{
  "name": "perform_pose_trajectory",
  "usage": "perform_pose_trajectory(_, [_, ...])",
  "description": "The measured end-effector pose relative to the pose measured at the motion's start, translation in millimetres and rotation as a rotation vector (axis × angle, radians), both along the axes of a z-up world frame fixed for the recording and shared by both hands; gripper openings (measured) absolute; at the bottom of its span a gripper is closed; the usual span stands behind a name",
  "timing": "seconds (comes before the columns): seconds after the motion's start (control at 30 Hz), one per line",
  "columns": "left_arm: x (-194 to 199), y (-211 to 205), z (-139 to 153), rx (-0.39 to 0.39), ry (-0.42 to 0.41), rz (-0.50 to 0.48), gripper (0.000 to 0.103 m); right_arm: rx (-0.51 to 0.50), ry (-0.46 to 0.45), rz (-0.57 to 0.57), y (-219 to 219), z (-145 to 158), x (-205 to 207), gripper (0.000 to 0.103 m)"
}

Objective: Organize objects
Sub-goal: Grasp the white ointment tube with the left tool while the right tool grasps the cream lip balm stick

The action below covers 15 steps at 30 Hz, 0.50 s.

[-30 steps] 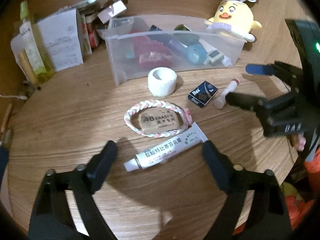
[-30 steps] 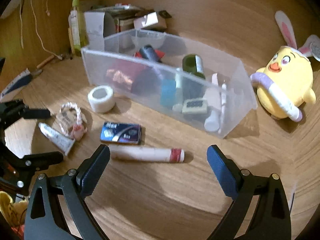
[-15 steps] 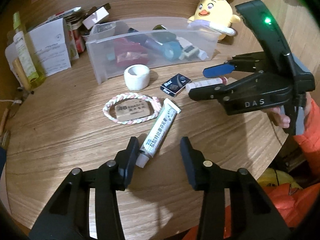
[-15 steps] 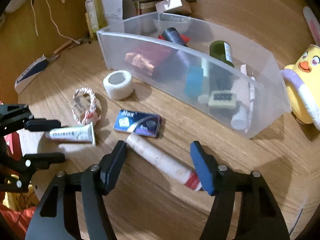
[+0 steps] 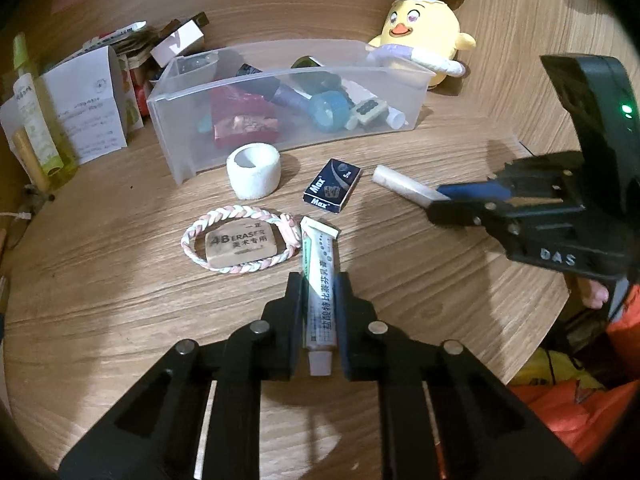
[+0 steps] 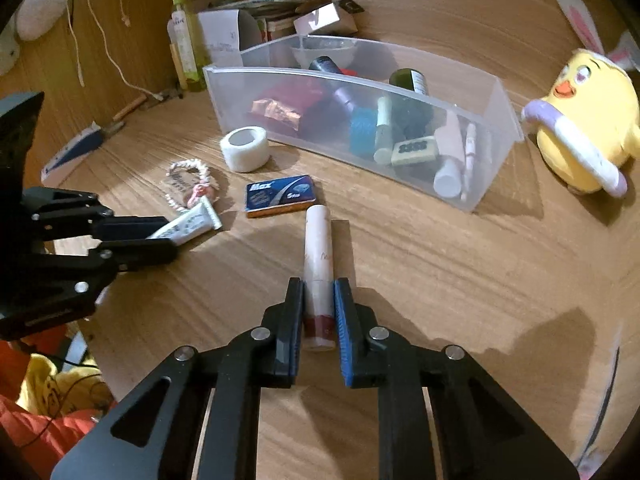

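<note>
My left gripper [image 5: 319, 280] is shut on a white ointment tube [image 5: 320, 252] lying on the round wooden table, cap end toward me. My right gripper [image 6: 319, 286] is closing, and its pads press the dark-red end of a pale pink lip-gloss tube [image 6: 317, 240] that lies between them on the table. The left wrist view shows the right gripper [image 5: 436, 204] holding that tube [image 5: 400, 186] at the right. In the right wrist view the left gripper [image 6: 170, 236] grips the ointment tube [image 6: 196, 220] at the left. A clear plastic bin [image 5: 280, 50] holding several items stands behind.
A white tape roll [image 5: 253, 170], a dark blue Max box [image 5: 332, 186], and an eraser [image 5: 238, 244] inside a braided bracelet [image 5: 240, 212] lie in front of the bin. A yellow plush chick [image 5: 420, 28] sits at the back right; bottles and paper boxes [image 5: 96, 100] crowd the back left.
Both grippers went from wide open to closed: the left onto the ointment tube, the right onto the lip-gloss tube. Each tube has swung to lie straight along its gripper's fingers.
</note>
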<state>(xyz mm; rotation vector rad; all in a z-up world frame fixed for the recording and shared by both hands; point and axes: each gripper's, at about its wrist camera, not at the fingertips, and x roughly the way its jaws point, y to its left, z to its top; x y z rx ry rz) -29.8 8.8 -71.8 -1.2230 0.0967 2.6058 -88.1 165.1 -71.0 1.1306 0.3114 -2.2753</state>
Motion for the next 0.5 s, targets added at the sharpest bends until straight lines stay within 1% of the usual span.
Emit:
perform_pose_trajectory(0.1, [-0.5,1.6,0.0,0.017,-0.003,0.009,0.015,-0.034,0.017,-0.024,4.0,4.1,7.0,0.014])
perform_pose_trajectory(0.23, [-4.5,1.4,4.6,0.051,0.009,0.034,0.015,-0.074,0.052,-0.049,7.0,19.0,10.2,0.014])
perform_pose_trajectory(0.33, [-8.2,0.3,13.9,0.076,0.034,0.049,0.015,-0.107,0.078,-0.066,10.9,32.9,9.3,0.014])
perform_pose_trajectory(0.5, [-14.6,0.0,35.5,0.108,0.098,0.068,0.015,-0.149,0.125,-0.107,17.1,51.4,3.4,0.014])
